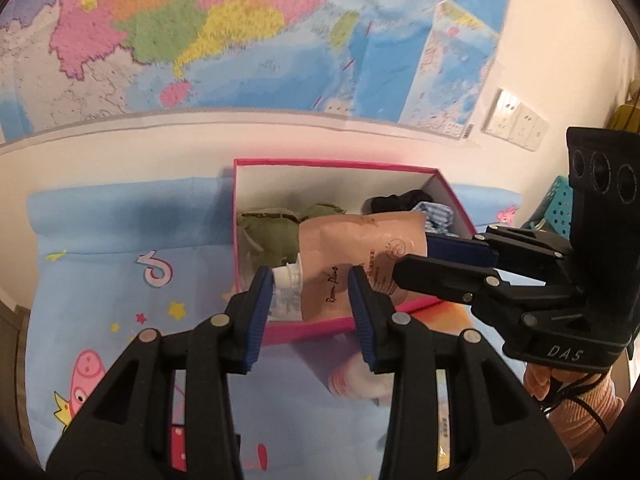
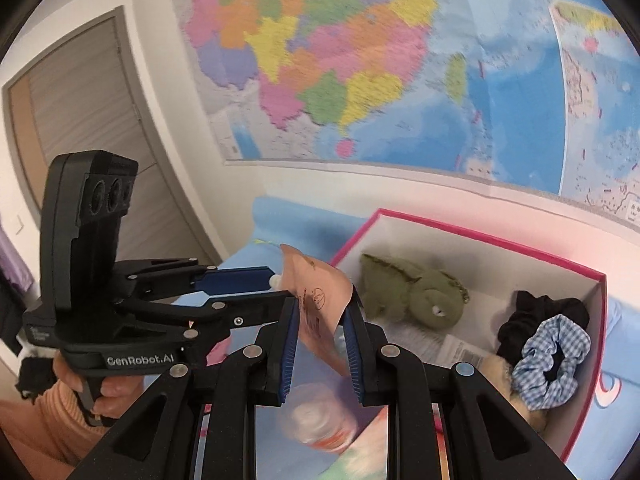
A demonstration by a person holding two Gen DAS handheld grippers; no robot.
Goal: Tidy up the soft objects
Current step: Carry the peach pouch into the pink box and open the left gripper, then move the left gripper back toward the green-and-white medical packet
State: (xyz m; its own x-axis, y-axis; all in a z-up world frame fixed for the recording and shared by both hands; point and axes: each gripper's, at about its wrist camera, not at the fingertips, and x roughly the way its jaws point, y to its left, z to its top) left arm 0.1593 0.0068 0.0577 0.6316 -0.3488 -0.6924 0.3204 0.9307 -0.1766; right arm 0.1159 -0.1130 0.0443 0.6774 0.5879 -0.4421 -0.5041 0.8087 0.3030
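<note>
Carrying step: pink pouch [image 1: 360, 264] held up over the box [image 1: 336, 165], pinched at both ends. Left gripper [image 1: 308, 300] nearly closed around the cap end; right gripper [image 2: 320, 340] nearly closed on the other edge. Next: lower into the box beside the green toy [image 2: 412, 292], then let go. Blurry bottle [image 2: 320, 428] below, hard to make out.

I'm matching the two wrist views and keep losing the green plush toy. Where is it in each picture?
Left wrist view: the green plush toy lies centre frame, in the left part of the pink box, partly behind the peach pouch.
Right wrist view: the toy lies right of centre, near the box's far-left corner.
Shared landmark: the wall map above the box.
</note>
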